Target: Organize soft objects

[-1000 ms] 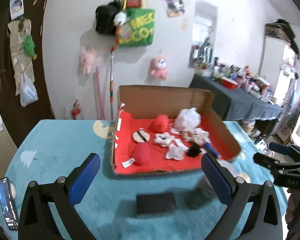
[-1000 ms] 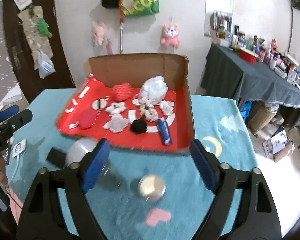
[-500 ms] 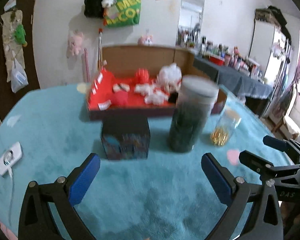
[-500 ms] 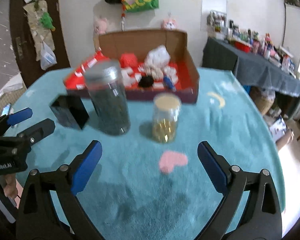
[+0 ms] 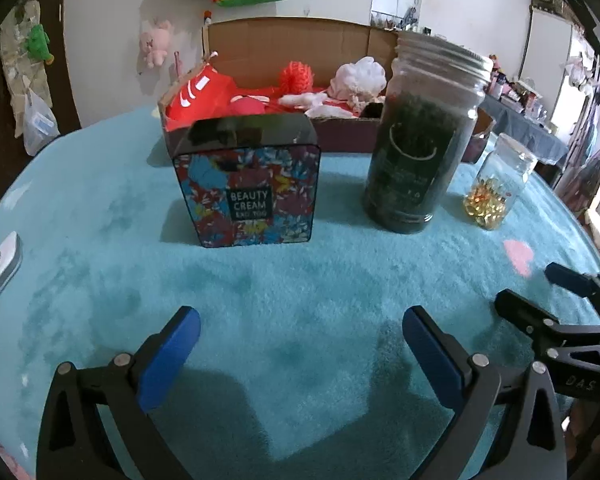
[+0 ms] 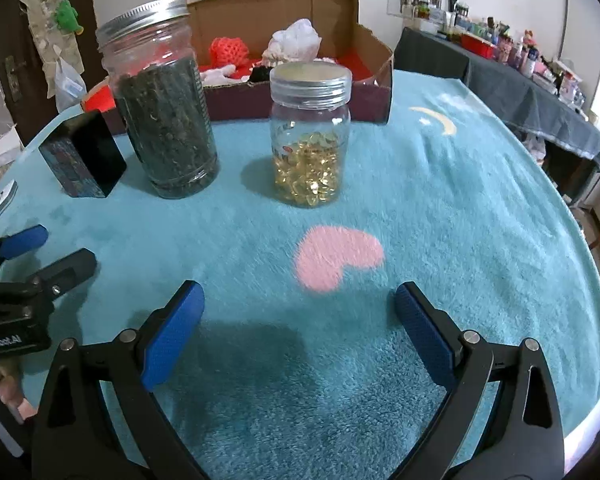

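Cardboard box (image 5: 300, 42) of soft toys, dark-filled jar (image 6: 164, 96), gold-bead jar (image 6: 310, 136); both hand-held grippers (image 5: 300, 344) (image 6: 298, 322) agape, empty.

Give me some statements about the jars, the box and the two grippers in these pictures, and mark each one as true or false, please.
1. Both the left gripper and the right gripper are open and hold nothing. True.
2. The tall jar with dark contents has no lid. False: a metal screw lid is on it.
3. The small jar holds golden capsules. True.
4. The tin marked "Beauty Cream" lies inside the cardboard box. False: it stands on the blue cloth, in front of the box.
5. The soft things, such as the red mesh ball, are in the box. True.
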Available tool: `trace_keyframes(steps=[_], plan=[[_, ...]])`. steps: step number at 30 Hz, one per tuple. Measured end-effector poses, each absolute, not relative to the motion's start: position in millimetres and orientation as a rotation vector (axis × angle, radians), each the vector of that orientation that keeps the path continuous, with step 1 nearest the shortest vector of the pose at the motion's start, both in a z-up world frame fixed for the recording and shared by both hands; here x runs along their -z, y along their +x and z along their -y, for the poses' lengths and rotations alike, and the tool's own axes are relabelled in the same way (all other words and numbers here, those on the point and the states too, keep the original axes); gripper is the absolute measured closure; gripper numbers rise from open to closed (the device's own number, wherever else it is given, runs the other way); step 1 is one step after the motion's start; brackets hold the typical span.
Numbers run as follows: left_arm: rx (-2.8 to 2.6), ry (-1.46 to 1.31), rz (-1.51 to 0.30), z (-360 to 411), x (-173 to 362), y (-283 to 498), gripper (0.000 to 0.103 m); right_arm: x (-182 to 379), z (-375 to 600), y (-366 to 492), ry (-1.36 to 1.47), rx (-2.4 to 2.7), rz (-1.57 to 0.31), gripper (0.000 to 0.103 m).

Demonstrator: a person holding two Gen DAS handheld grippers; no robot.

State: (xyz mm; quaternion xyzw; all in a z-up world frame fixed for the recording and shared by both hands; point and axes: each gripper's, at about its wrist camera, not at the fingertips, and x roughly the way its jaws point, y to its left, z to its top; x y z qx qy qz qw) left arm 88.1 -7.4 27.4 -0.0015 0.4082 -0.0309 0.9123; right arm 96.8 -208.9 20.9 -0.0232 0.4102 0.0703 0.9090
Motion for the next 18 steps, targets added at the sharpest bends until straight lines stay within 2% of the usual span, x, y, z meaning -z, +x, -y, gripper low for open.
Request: trace_keyframes(steps=[18], plan=[[0.007, 0.027, -0.84, 10.6, -23.7, 83.9, 0.0, -19.0, 212.1, 96.2, -0.038, -0.124, -0.839, 0.004]])
